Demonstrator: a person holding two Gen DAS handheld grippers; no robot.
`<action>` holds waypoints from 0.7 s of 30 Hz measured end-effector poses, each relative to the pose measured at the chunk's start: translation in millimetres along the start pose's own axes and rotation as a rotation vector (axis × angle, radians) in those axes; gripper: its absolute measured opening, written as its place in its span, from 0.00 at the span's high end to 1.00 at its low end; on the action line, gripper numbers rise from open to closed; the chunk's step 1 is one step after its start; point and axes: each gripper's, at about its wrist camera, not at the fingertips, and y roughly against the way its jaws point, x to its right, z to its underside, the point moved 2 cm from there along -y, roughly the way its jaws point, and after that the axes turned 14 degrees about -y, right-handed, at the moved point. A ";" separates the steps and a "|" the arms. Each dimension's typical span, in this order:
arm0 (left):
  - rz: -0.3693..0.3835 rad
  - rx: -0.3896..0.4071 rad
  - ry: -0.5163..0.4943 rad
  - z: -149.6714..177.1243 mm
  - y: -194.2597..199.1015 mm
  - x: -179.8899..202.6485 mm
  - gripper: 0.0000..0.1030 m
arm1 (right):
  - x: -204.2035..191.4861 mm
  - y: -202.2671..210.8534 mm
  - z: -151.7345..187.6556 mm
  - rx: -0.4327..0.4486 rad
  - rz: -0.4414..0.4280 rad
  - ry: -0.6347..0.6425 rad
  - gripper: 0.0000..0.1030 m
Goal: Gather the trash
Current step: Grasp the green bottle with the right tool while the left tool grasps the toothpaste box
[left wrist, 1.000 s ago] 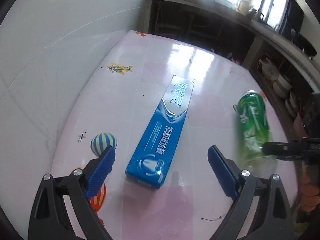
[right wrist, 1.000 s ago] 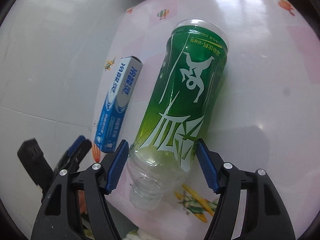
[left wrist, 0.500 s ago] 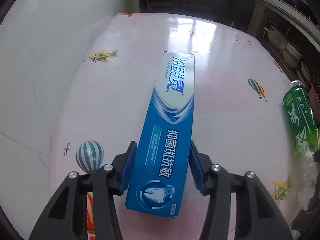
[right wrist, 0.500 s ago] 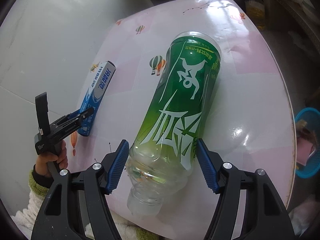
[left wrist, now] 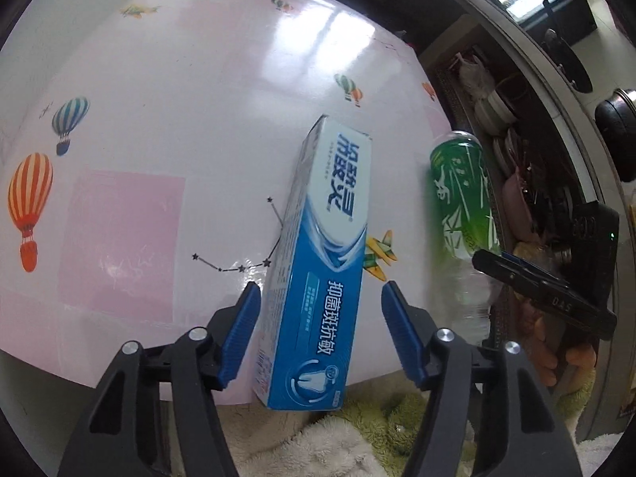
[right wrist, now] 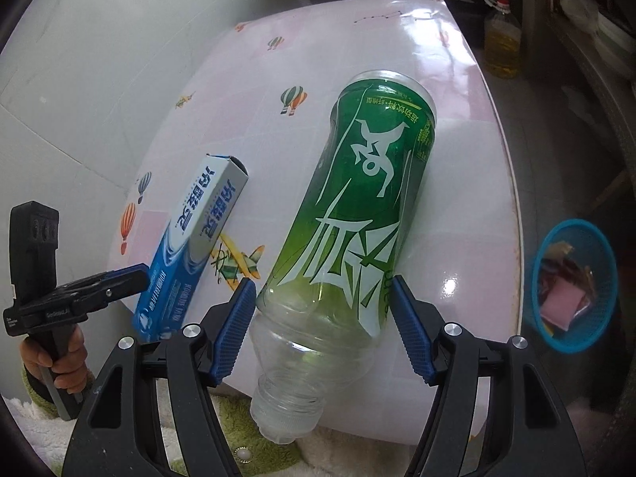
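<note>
A blue and white toothpaste box [left wrist: 326,238] lies lengthwise between the jaws of my left gripper [left wrist: 322,334], its near end sticking out past the table's front edge. The jaws are opening and a gap shows at the right pad. The box [right wrist: 198,238] and the left gripper [right wrist: 131,274] also appear at the left of the right wrist view. My right gripper [right wrist: 322,318] is shut on the lower body of an empty green bottle [right wrist: 357,198], neck towards me, capless. That bottle [left wrist: 461,198] shows right of the box.
The pink table [right wrist: 457,218] has balloon and plane prints. A blue basket [right wrist: 572,338] holding scraps stands on the floor beyond its right edge. A yellow oil bottle [right wrist: 501,47] sits on the floor further back. Shelves with dishes [left wrist: 497,111] run along the right.
The left jaws closed on the toothpaste box, carried it to the table's near right edge, and now stand wider. The right gripper moved right with the bottle, and the blue basket came fully into view.
</note>
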 end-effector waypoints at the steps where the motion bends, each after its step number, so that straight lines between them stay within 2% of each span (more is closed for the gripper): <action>1: -0.028 0.009 -0.029 -1.5 0.7 4.0 0.39 | -1.2 -2.0 -1.6 0.002 -0.007 -0.011 0.37; 3: -0.089 0.012 -0.090 -11.2 -3.5 6.8 0.38 | -2.1 -3.2 -2.4 0.008 -0.014 -0.026 0.36; 5: -0.115 0.001 -0.135 -15.9 -12.0 8.8 0.38 | -1.4 -4.0 -2.0 0.013 -0.020 -0.038 0.36; 11: -0.105 -0.035 -0.178 -27.3 -42.7 19.5 0.38 | 1.4 -7.8 -1.5 0.001 -0.044 -0.073 0.34; 15: -0.147 -0.033 -0.192 -31.1 -55.7 24.8 0.38 | 0.6 -8.8 -1.2 0.010 -0.052 -0.054 0.35; 19: -0.167 -0.034 -0.191 -34.3 -66.7 33.5 0.49 | 1.5 -4.0 2.5 0.011 -0.031 -0.020 0.36; 21: -0.172 -0.028 -0.186 -32.4 -66.7 33.9 0.50 | 2.4 -0.4 5.1 0.012 -0.014 -0.006 0.36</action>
